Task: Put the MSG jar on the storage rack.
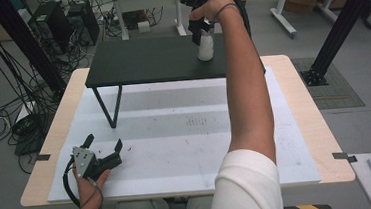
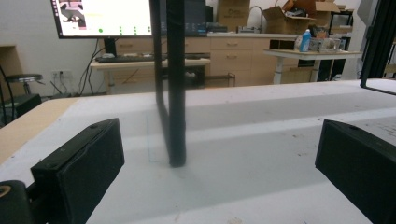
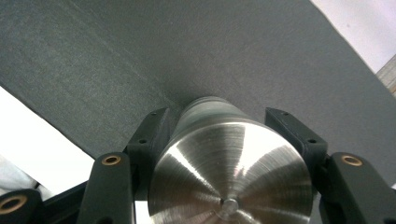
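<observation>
Your right gripper (image 3: 219, 154) was clamped on the steel-capped bottle (image 1: 205, 47), which stood upright on the black shelf (image 1: 145, 62). It looked rigid and slick; gripping the body below the cap seemed safest. Your left gripper (image 1: 104, 145) rested spread open on the table (image 1: 177, 150).

The high view looked forward and down from above the person's side, taking in the whole white table mat (image 1: 176, 135) and the black raised shelf (image 1: 150, 59) at its far edge. The left gripper view sat low, almost at mat level, and faced horizontally across the mat toward the shelf leg (image 2: 176, 84) — the same leg (image 1: 109, 105) that stood under the shelf's left end in the high view. The right gripper view looked steeply down at very close range onto the shelf top (image 3: 140, 56) — a surface shared with the high view.
</observation>
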A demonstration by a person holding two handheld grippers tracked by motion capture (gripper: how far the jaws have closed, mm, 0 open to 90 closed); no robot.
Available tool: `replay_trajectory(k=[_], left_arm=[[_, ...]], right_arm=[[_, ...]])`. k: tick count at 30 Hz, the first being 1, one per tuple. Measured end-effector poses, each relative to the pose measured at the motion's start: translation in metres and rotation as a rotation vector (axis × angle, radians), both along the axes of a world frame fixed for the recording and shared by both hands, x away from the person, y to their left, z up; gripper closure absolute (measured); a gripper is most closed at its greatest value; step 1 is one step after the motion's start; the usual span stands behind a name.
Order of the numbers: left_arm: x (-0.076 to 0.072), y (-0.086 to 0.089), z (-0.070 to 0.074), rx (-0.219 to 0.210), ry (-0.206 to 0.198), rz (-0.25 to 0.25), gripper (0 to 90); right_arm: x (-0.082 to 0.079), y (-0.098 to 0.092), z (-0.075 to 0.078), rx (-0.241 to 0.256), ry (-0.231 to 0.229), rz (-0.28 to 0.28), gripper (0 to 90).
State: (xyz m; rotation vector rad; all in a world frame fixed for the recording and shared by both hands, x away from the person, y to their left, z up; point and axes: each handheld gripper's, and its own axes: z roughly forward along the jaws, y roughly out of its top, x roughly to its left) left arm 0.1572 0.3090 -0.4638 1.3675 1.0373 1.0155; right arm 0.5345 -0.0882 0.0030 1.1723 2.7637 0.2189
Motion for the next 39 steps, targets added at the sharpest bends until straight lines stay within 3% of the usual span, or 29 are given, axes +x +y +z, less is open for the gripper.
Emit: replay_trajectory(k=[9,14,21,28,39], left_arm=[[0.000,0.000,0.000,0.000,0.000,0.000,1.5],[0.000,0.000,0.000,0.000,-0.001,0.000,1.5],[0.000,0.000,0.000,-0.002,-0.001,0.001,1.5],[0.000,0.000,0.000,-0.001,0.000,0.003,1.5],[0.000,0.000,-0.001,0.000,-0.004,0.002,1.5]], right_arm=[[0.000,-0.005,-0.001,0.015,-0.003,0.003,41.1],[-0.006,-0.008,0.003,0.033,-0.038,-0.030,23.7],[-0.015,-0.014,0.010,0.042,-0.069,-0.048,18.9],[-0.029,-0.018,0.018,0.034,-0.080,-0.056,13.1],[-0.066,-0.033,0.034,0.041,-0.112,-0.050,12.0]])
